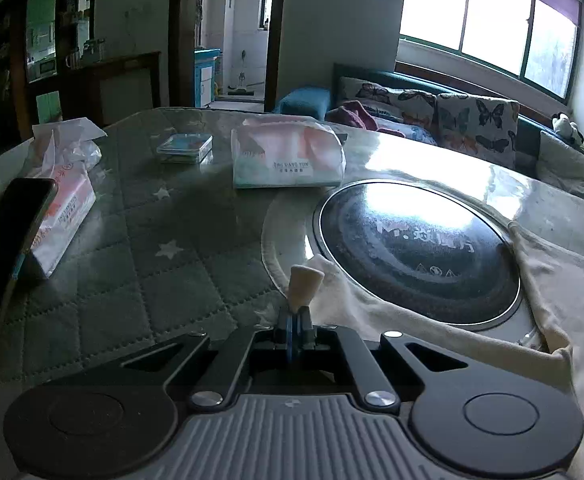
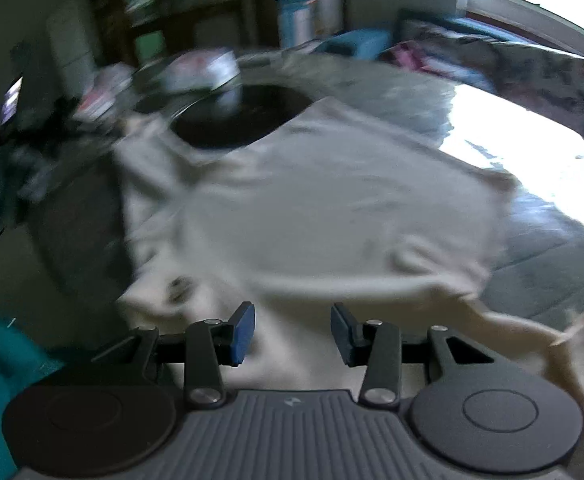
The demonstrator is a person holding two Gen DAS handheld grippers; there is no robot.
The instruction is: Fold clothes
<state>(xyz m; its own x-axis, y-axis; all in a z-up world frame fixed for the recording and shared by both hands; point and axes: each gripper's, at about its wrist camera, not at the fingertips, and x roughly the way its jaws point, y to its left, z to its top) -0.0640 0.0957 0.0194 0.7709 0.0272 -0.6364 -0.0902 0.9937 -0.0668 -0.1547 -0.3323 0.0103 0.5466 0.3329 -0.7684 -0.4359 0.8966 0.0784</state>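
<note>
Left wrist view, low centre: left hand-held gripper [image 1: 297,316] pinched tight on a corner of the one cream garment [image 1: 432,320], which trails to lower right over the round black hob [image 1: 416,252] set in the counter [image 1: 132,240]; two tissue packs [image 1: 288,158] and one clear box [image 1: 184,147] at upper left, near enough to snag. Right wrist view, blurred: right hand-held gripper [image 2: 292,334] agape, holding nothing, low centre over the same garment [image 2: 312,200] spread mid-frame; likely to crease unevenly if tugged from one corner alone.
</note>
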